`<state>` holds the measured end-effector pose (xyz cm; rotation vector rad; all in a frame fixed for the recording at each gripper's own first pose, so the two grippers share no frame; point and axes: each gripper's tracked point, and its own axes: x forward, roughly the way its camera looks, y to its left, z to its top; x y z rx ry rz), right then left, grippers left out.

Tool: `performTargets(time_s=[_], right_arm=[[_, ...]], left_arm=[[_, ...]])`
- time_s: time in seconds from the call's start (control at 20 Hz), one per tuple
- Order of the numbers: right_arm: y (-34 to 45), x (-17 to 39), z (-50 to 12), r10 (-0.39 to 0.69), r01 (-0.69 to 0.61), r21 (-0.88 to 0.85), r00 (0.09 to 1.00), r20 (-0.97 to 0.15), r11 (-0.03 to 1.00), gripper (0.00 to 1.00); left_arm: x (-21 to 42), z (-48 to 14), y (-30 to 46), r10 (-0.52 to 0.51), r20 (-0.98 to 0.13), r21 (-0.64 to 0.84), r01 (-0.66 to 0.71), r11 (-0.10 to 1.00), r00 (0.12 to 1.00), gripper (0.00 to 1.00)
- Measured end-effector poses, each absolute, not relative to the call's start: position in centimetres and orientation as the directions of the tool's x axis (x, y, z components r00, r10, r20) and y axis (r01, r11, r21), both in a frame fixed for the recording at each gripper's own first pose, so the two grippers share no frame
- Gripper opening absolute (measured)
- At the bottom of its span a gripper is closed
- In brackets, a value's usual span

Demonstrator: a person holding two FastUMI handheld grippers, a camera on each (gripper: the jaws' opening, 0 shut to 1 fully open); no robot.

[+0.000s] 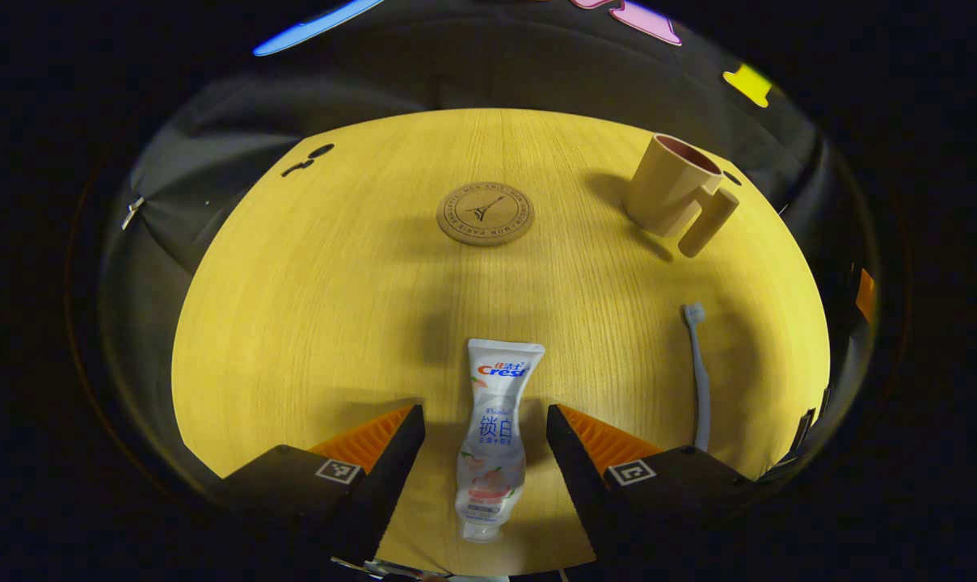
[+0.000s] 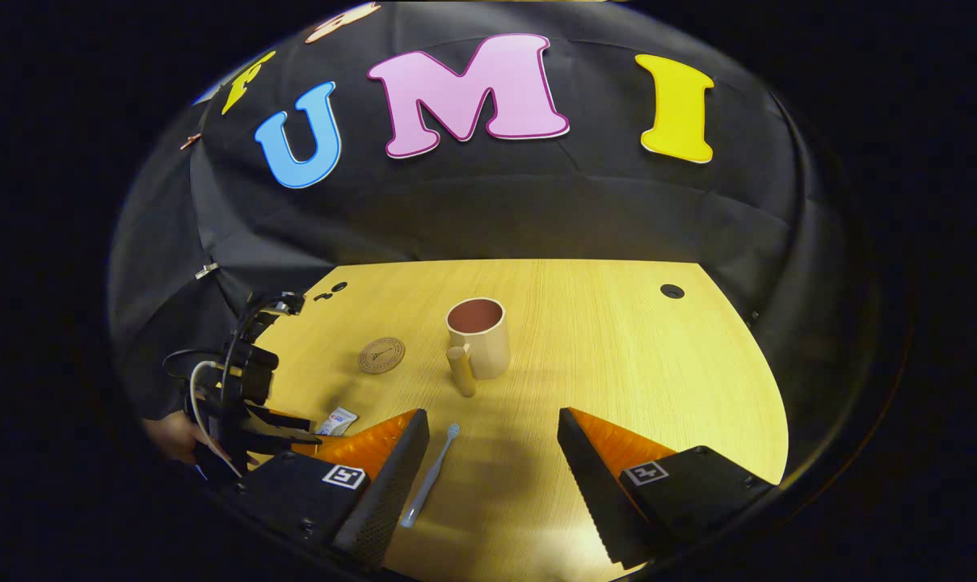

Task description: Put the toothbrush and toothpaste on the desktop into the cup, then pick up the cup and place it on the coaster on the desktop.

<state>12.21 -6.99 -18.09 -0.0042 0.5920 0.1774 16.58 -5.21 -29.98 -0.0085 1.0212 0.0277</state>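
Note:
A white toothpaste tube lies flat on the wooden desktop, between the spread fingers of my open left gripper, which do not touch it. A pale blue toothbrush lies to its right. The beige cup with a thick handle stands upright at the far right, and the round cork coaster lies at the far middle. In the right gripper view, my open right gripper hovers over the desktop with the toothbrush by its left finger. The cup and coaster lie ahead. The left gripper shows at the left above the toothpaste.
Black cloth walls close in the desktop on all sides. Small cable holes sit near the far left corner, and another hole at the far right. A hand holds the left gripper at the left edge.

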Motion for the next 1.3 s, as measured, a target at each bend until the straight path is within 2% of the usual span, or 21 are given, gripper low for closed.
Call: performTargets(time_s=[0.35,0.45,0.5,0.6,0.7,0.75,0.8,0.95,1.0,1.1,1.3], right_arm=[[-6.3,11.4,-19.5,0.185,-0.167,0.087,0.78,-0.597,0.982,0.99],[-5.7,11.0,-20.4,0.188,-0.17,0.089,0.761,-0.621,0.981,0.99],[-5.2,10.6,-21.1,0.19,-0.171,0.092,0.741,-0.644,0.981,0.99],[-4.0,9.9,-22.3,0.205,-0.179,0.109,0.709,-0.674,0.978,0.99],[-2.7,9.2,-23.6,0.21,-0.195,0.103,0.676,-0.707,0.975,0.99],[-2.3,8.9,-24.3,0.212,-0.202,0.101,0.66,-0.721,0.974,0.99],[-1.9,8.8,-25.1,0.207,-0.201,0.097,0.649,-0.732,0.975,0.99],[-0.9,7.9,-27.9,0.186,-0.18,0.097,0.588,-0.787,0.979,0.97],[-0.8,7.5,-28.7,0.177,-0.169,0.097,0.566,-0.805,0.981,1.0],[-0.7,7.3,-30.1,0.151,-0.147,0.085,0.537,-0.83,0.986,0.97],[-0.8,7.4,-32.6,0.087,-0.107,0.039,0.492,-0.866,0.994,0.97]], left_arm=[[16.7,-30.4,-4.8,0.014,-0.899,0.009,-0.014,1.0,0.439,0.77],[16.8,-30.4,-4.4,0.016,-0.904,0.005,-0.026,1.0,0.428,0.5],[16.9,-30.4,-4.3,0.014,-0.907,-0.001,-0.034,0.999,0.421,0.52],[16.8,-30.4,-4.4,0.011,-0.905,0.002,-0.023,1.0,0.424,0.42],[16.9,-30.4,-4.4,0.007,-0.898,0.004,-0.007,1.0,0.439,0.37],[16.9,-30.4,-4.3,0.003,-0.894,0.001,-0.005,1.0,0.449,0.4],[16.9,-30.4,-4.3,0.0,-0.889,-0.005,-0.009,1.0,0.458,0.33],[17.0,-30.3,-4.2,-0.015,-0.874,-0.03,-0.023,0.999,0.485,0.3],[17.0,-30.3,-4.3,-0.022,-0.87,-0.038,-0.024,0.999,0.493,0.29],[16.9,-30.3,-4.2,-0.035,-0.86,-0.048,-0.013,0.999,0.509,0.28],[16.6,-30.2,-4.2,-0.054,-0.843,-0.07,-0.008,0.998,0.536,0.28]])
